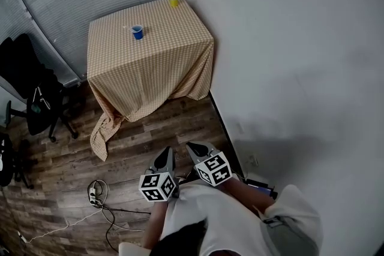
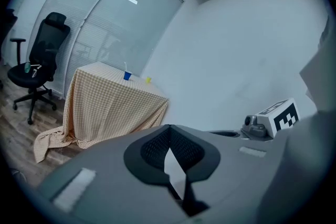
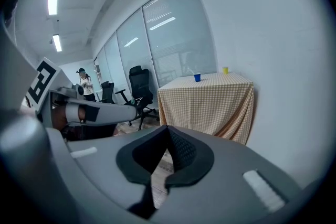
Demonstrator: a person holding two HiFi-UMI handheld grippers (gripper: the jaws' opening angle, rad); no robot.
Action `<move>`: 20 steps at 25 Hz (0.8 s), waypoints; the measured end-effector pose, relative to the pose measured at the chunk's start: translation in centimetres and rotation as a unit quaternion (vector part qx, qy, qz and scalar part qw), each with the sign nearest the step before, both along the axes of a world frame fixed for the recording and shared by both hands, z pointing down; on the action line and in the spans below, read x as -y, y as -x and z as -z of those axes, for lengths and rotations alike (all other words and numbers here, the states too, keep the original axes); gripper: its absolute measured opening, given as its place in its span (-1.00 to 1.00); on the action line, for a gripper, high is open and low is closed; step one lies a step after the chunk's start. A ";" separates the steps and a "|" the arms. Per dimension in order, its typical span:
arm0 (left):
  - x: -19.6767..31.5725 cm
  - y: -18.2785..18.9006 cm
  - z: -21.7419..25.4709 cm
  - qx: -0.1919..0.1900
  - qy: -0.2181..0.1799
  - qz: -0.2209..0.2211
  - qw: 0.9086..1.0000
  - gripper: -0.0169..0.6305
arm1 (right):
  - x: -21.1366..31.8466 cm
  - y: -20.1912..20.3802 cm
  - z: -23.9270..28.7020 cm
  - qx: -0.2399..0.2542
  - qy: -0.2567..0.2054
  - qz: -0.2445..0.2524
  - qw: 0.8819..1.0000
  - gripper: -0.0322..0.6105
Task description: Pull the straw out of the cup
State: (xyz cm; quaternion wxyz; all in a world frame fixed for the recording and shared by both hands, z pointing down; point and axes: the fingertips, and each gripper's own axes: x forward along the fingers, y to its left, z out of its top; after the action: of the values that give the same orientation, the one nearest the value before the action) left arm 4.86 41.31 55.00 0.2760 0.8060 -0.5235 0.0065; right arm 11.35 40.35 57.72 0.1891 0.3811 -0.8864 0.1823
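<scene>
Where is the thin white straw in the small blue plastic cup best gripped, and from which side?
Likely the thin white straw at its exposed top, from above: it sticks up past the small blue plastic cup, which hides its lower part.

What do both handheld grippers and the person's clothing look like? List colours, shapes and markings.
Both the left gripper and right gripper have smooth grey wedge-shaped bodies with black ribbed fingers. Each carries a white cube with black square markers. The person wears a white top.
</scene>
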 end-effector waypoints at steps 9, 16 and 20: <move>0.1 0.9 0.1 0.001 0.002 0.000 1.000 -0.91 | 0.2 0.6 0.7 0.017 0.005 -0.006 1.000 -0.88; 1.0 0.8 -0.5 -0.009 0.017 0.000 1.000 -0.91 | 0.7 0.4 0.0 0.007 0.013 -0.006 1.000 -0.88; 2.4 0.2 -0.5 -0.005 0.018 -0.006 1.000 -0.91 | 2.6 -0.7 -0.1 0.023 0.021 -0.029 0.999 -0.88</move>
State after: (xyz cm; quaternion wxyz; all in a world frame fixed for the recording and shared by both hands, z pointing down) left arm 4.69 38.90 55.52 0.2929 0.8044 -0.5167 0.0134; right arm 12.04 37.70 57.81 0.1711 0.3980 -0.8753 0.2148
